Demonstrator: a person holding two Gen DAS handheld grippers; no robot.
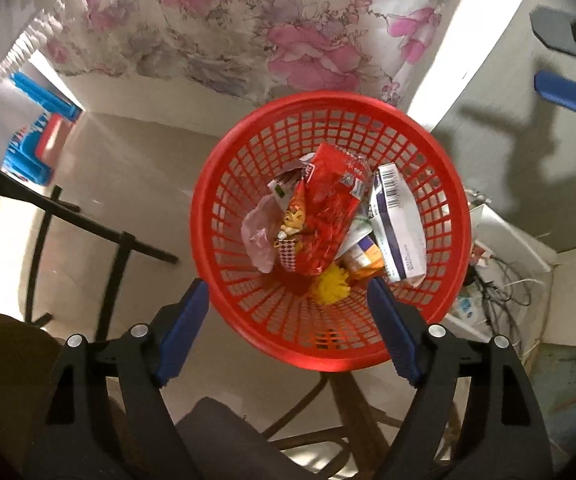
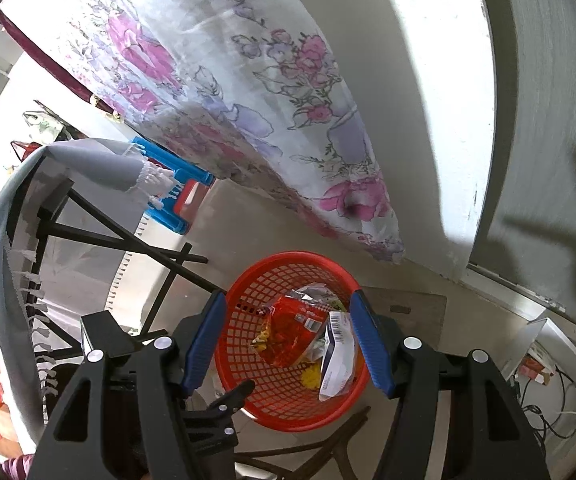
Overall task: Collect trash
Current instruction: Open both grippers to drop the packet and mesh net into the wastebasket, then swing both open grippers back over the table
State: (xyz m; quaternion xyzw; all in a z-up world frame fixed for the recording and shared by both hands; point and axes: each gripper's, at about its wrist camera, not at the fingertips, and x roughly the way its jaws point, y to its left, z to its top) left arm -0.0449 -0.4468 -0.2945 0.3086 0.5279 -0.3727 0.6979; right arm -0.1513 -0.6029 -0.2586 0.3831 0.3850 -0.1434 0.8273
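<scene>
Two tools hang over the round red plastic lattice basket (image 1: 330, 232), and both stand wide with nothing between their blue pads. The left tool (image 1: 288, 332) points almost straight down into the basket, one pad outside the near rim and the other over the inside. Just ahead of its tips lies the trash: a crumpled red foil snack wrapper (image 1: 324, 208) on top, a white carton with a barcode (image 1: 398, 224) beside it on the far-pad side, a pale pink scrap of plastic (image 1: 258, 232) on the other side, and a yellow crumpled lump (image 1: 330, 286) nearest the tips.

The right tool (image 2: 286, 344) looks down from farther back, the basket (image 2: 244, 384) framed between its pads and well below them; part of the left tool's black frame pokes in at its lower edge.

I'd judge the drop step is in hand: the red wrapper sits loose on the heap under open jaws, though whether it fell from them I cannot tell. The next move calls for lifting the left tool clear of the rim without snagging the lattice, then going after whatever trash is left, none of which shows here
</scene>
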